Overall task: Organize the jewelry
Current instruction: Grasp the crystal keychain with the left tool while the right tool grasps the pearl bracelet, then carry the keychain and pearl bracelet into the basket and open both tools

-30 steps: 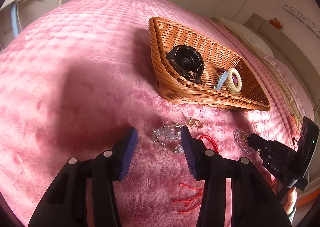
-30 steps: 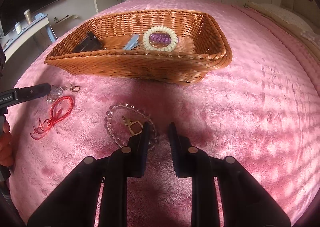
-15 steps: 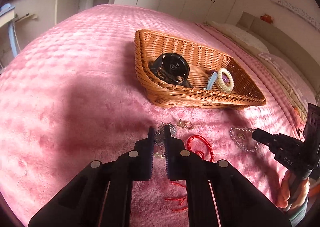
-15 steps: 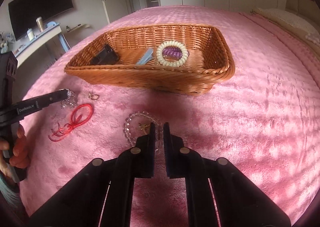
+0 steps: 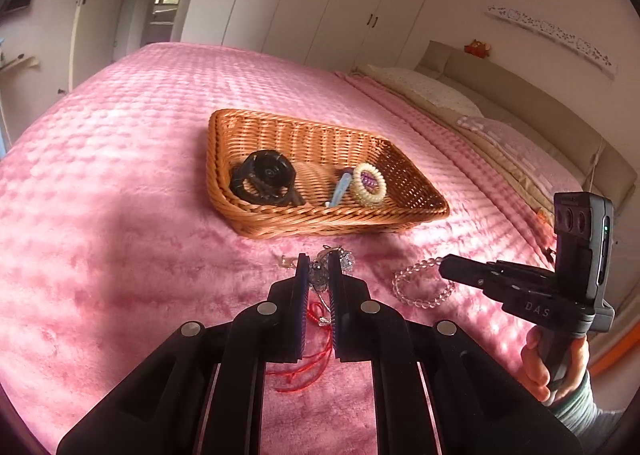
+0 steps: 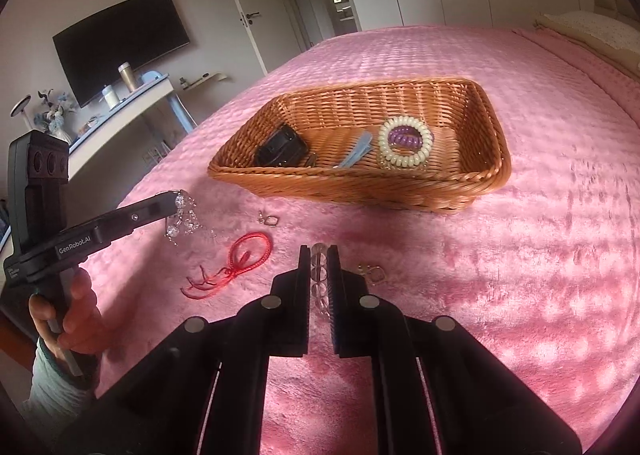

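A wicker basket (image 5: 408, 211) (image 6: 490, 175) sits on the pink bed and holds a black hair clip (image 5: 266, 177), a blue clip (image 6: 356, 149) and a cream and purple coil tie (image 6: 406, 141). My left gripper (image 5: 319, 267) is shut on a clear crystal charm bracelet (image 5: 320, 275), lifted off the bed, which hangs from it in the right wrist view (image 6: 182, 217). My right gripper (image 6: 319, 255) is shut on a clear bead bracelet (image 6: 319, 275), lifted, which also shows in the left wrist view (image 5: 420, 287).
A red cord bracelet (image 6: 244, 259) and a small gold clasp (image 6: 269, 219) lie on the bedspread in front of the basket. A gold charm (image 6: 372, 273) hangs by the right fingers. Pillows (image 5: 432, 89) lie at the bed's head, a desk (image 6: 120, 111) stands beside it.
Both grippers closed on their bracelets and rose from the bed. The crystal bracelet and the bead bracelet now hang lifted; the red cord stays on the bed.
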A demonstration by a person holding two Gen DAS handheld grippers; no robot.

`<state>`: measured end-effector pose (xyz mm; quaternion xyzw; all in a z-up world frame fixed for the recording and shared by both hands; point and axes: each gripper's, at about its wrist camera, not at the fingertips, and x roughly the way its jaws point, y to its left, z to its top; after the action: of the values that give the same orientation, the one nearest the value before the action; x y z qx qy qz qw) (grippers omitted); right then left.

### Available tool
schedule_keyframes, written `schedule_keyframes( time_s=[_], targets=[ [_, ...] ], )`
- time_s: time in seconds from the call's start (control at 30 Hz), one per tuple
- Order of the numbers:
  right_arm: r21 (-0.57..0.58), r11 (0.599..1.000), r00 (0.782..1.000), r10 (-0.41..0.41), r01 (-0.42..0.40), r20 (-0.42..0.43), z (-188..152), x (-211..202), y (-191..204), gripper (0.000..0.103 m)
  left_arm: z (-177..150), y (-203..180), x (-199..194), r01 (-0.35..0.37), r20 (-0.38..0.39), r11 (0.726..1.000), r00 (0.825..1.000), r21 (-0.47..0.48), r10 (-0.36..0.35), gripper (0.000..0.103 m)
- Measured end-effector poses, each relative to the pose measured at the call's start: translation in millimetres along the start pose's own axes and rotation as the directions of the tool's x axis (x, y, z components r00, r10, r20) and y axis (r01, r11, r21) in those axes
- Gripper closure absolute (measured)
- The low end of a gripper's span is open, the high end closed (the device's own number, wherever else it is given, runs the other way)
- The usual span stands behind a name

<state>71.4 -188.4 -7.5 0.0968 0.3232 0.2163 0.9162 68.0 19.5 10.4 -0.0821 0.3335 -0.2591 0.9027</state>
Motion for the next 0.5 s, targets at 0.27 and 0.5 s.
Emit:
schedule_keyframes(
  time_s=[0.27,0.5],
  targets=[
    [-0.011,0.999,0.997,0.054,-0.053,0.051,8.2,-30.5,11.3,0.097,2.0,-14.9,-16.3,0.014,0.033,0.999,0.999,0.034,-0.015,0.095],
    [-0.026,0.999,0.989,0.045,-0.041,0.141,35.3,-70.3,20.4,0.097,28.5,-28.4,-31.8,0.014,0.081,0.997,0.996,0.077,-0.020,0.095]
  ],
)
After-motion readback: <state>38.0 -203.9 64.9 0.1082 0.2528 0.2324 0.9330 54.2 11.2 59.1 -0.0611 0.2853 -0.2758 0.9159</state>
